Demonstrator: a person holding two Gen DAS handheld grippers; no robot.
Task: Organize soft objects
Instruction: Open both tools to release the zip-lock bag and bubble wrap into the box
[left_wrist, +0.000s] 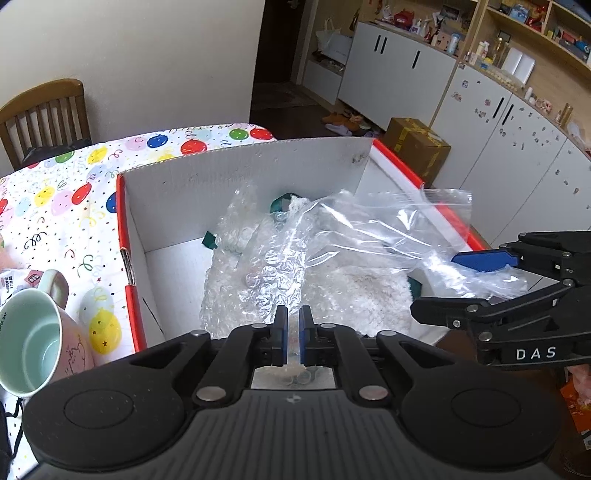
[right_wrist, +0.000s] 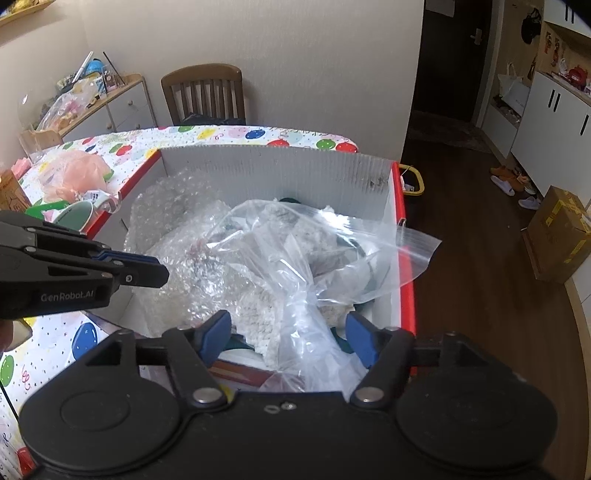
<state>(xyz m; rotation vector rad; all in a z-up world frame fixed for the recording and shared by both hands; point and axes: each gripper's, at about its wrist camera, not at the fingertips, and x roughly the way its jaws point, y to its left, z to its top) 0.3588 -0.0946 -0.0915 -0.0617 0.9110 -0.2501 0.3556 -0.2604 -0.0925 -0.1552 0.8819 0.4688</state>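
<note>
The left claw (left_wrist: 292, 334) is pinched on what looks like bubble wrap (left_wrist: 255, 280). The right claw (right_wrist: 288, 334) is spread around a clear zip bag (right_wrist: 317, 240). Both soft things lie in the red-edged cardboard box (right_wrist: 273, 162) on the desk (left_wrist: 55, 206).

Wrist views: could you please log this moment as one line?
left claw: shut on clear bubble wrap sheet | right claw: open around clear plastic zip bag | both over white cardboard box

Left gripper (left_wrist: 293, 334) fingers pinch bubble wrap (left_wrist: 255, 280) over box (left_wrist: 236, 173).
</note>
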